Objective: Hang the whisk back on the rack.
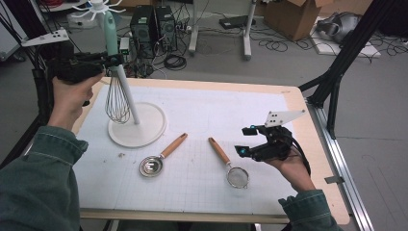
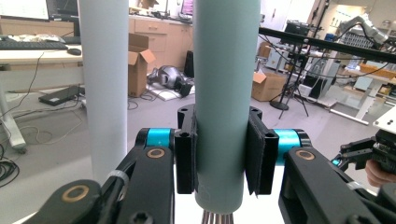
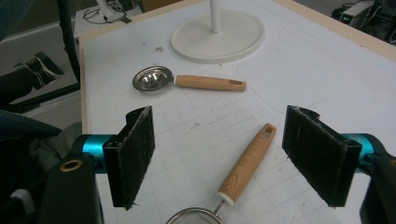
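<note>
1. Landmark = white stand (image 1: 137,126): round base on the table mat, thin white pole (image 2: 105,84) rising from it.
2. Whisk (image 1: 117,98) hangs upright just beside the pole, on its left in the high view; mint handle (image 2: 226,93) up, wire loops down, above the base & clear of it.
3. Left gripper (image 1: 113,59) is level w/ the upper pole, held up by the left hand (image 1: 72,94); jaws narrowed & clamped on the whisk handle. Left gripper view: both black pads (image 2: 256,156) press flat on either side of the handle, wires just visible under it.
4. Right gripper (image 1: 245,141) is well right of the stand base, low over the mat, in the right hand (image 1: 288,166); jaws stand wide, nothing between the pads.
5. Strainer (image 1: 232,168) w/ wooden handle lies flat right of the base, near the right gripper. In the right gripper view its handle (image 3: 247,163) lies on the mat below the gap btw the jaws, not touched.
6. Metal scoop (image 1: 161,158) w/ wooden handle lies just in front of the base, btw base & strainer, apart from both.
7. Table (image 1: 298,110): wooden rim w/ white gridded mat on top.
</note>
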Motion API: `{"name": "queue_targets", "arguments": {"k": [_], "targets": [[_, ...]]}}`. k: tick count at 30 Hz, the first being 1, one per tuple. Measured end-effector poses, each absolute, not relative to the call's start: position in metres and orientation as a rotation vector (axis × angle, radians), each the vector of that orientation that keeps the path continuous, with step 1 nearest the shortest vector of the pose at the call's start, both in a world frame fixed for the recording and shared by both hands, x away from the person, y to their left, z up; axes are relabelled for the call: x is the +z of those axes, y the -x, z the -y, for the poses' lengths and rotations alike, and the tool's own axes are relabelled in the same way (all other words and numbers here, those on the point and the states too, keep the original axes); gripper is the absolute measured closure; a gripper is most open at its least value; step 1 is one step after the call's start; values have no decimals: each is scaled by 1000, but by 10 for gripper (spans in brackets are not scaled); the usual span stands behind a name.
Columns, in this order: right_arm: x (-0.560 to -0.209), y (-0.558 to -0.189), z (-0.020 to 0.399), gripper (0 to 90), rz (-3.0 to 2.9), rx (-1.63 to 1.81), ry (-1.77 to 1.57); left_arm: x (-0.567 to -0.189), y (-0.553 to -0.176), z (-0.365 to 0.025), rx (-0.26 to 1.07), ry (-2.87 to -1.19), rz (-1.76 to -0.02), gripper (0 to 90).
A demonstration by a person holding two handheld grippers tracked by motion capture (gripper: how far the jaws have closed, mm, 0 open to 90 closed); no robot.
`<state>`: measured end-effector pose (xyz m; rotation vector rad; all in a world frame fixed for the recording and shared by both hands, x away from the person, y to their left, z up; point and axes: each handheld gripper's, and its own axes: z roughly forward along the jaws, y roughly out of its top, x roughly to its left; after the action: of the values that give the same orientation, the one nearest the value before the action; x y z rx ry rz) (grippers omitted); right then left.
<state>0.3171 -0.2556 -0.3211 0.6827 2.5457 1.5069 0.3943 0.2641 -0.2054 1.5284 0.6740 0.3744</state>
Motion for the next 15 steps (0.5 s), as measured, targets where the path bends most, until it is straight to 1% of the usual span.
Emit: {"name": "queue_targets", "arguments": {"k": [3, 7, 15], "targets": [[-321, -317, 255, 248, -2546, 1509, -684, -205, -393, -265, 386, -1538, -676, 682], [-321, -317, 255, 247, -2548, 1506, -684, -204, -390, -266, 398, -1554, -687, 643], [-320, -317, 254, 247, -2547, 1509, -684, -199, -384, -273, 441, -1591, -698, 604]]}}
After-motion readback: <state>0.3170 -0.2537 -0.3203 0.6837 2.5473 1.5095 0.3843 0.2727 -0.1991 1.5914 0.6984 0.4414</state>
